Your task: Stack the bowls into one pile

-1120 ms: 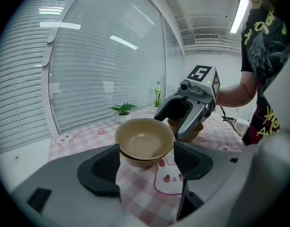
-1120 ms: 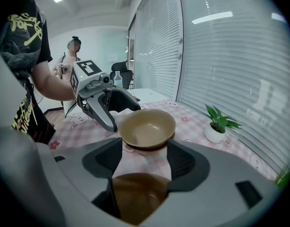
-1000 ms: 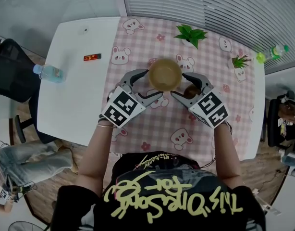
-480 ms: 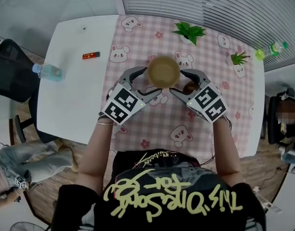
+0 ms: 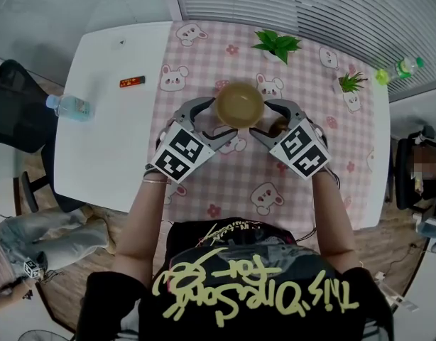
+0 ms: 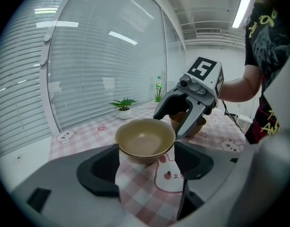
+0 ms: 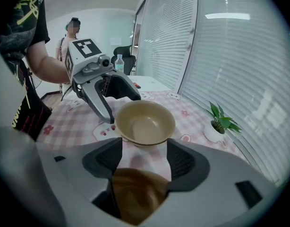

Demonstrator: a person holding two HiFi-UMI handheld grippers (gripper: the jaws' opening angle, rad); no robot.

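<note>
A tan bowl [image 5: 240,105] sits upright on the pink checked tablecloth [image 5: 239,183], between my two grippers. My left gripper [image 5: 224,124] is open, its jaws just short of the bowl's left side; the bowl [image 6: 145,138] fills the gap ahead of the jaws [image 6: 147,162]. My right gripper [image 5: 260,121] is open too, its jaws standing either side of a smaller dark brown bowl [image 5: 278,128], which rests on the cloth. This brown bowl [image 7: 135,197] lies deep between the jaws [image 7: 144,162], with the tan bowl [image 7: 145,122] just beyond them.
Two small potted plants [image 5: 278,46] [image 5: 353,84] stand at the table's far side. A water bottle [image 5: 69,106] and a red item [image 5: 132,82] lie on the white part at left. A green-capped bottle [image 5: 402,67] is at the far right edge. A person [image 7: 72,32] stands behind.
My right gripper has slid forward and left, further around the brown bowl and closer to the tan bowl. The left gripper and both bowls have barely moved.
</note>
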